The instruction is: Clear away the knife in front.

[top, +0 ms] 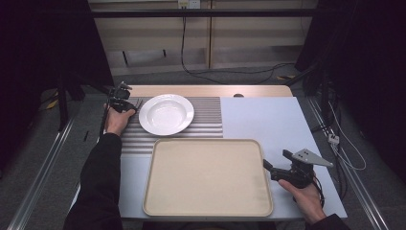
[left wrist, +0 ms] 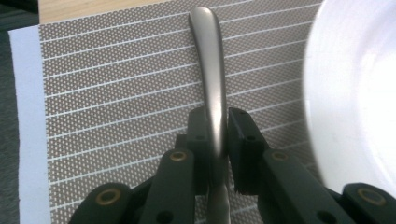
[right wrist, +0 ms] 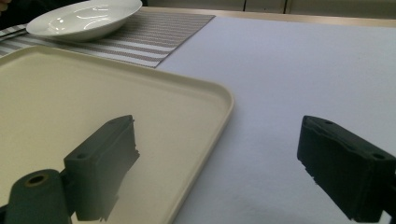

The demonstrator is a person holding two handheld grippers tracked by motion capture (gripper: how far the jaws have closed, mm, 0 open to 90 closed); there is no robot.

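Your left hand-held gripper (left wrist: 217, 135) is clenched on a metal utensil handle (left wrist: 210, 70), which runs straight ahead of its jaws over the striped placemat (left wrist: 116, 84); that mid-handle pinch probably keeps it level for lifting. The white plate (left wrist: 355, 93) lies just to that gripper's right. Your right hand-held gripper (right wrist: 217, 158) is released, its jaws wide apart, straddling the edge of the empty beige tray (right wrist: 196, 93) on the desk (right wrist: 289, 70), seemingly waiting. No brand or writing is readable.

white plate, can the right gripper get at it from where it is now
Probably not directly. The right gripper is open, but sits at the tray's near right edge, with the whole tray between it and the white plate; it would have to cross above.
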